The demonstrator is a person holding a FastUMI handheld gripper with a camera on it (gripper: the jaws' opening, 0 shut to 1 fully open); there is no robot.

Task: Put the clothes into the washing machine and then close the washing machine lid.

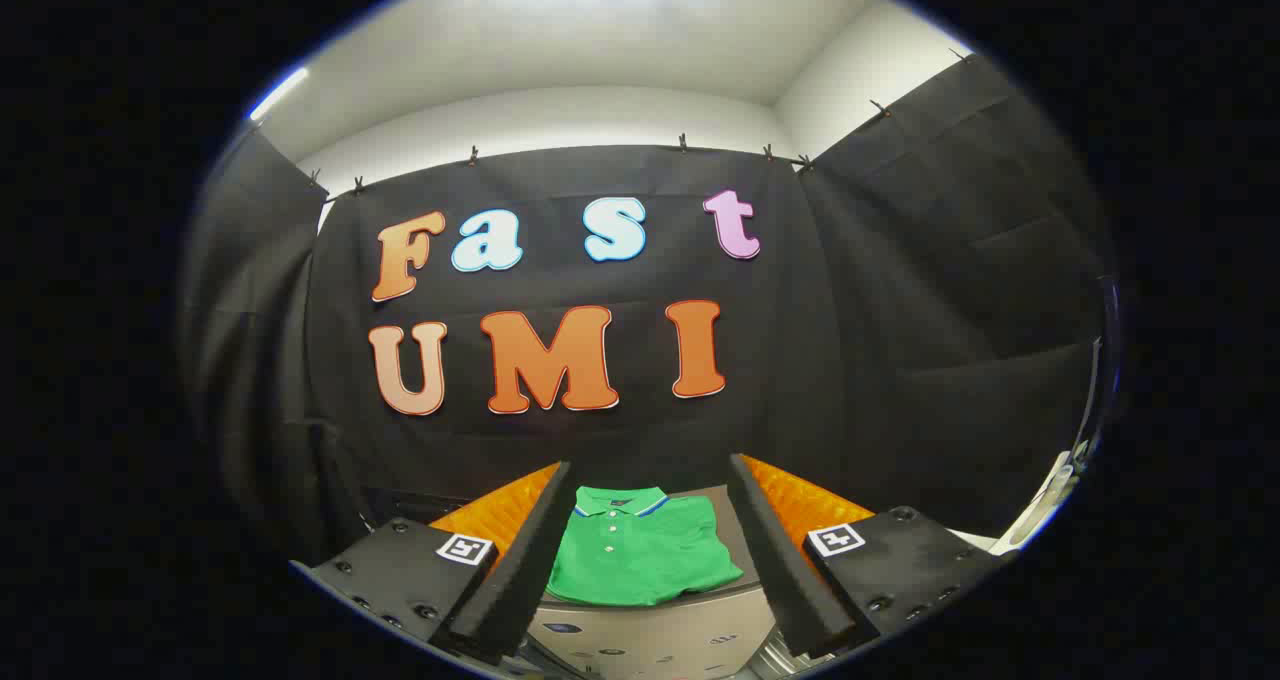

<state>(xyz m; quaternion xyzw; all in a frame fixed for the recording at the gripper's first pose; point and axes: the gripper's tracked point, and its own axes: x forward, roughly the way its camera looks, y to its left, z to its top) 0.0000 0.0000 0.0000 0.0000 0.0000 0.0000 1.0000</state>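
Two black fingers of the gripper are standing nearest the lens, spread wide with nothing between their pads; neither finger is touching anything.

Framed in the gap between them, and lying just ahead of the tips and somewhat below, is a folded green polo shirt. It is resting flat on a pale grey-beige surface that appears to be the top of the washing machine, though its lid and opening are not distinguishable from this angle. An orange quilted backing is showing behind the shirt on both sides, beyond the fingers.

Governing relation: the shirt is sitting almost dead centre on the gripper's line of approach, leaning slightly toward the left finger. Its collar is pointing away from the tool and its hem toward it, so the garment's long axis is running roughly along the direction of reach, not across it. The near hem edge is the closest part to the fingertips.

Assessment: the pick-up is not yet begun. The coming move is judged to be a forward and downward advance, with the wide stance suiting a pinch on the folded near edge. Soft layers may separate under a shallow grip.
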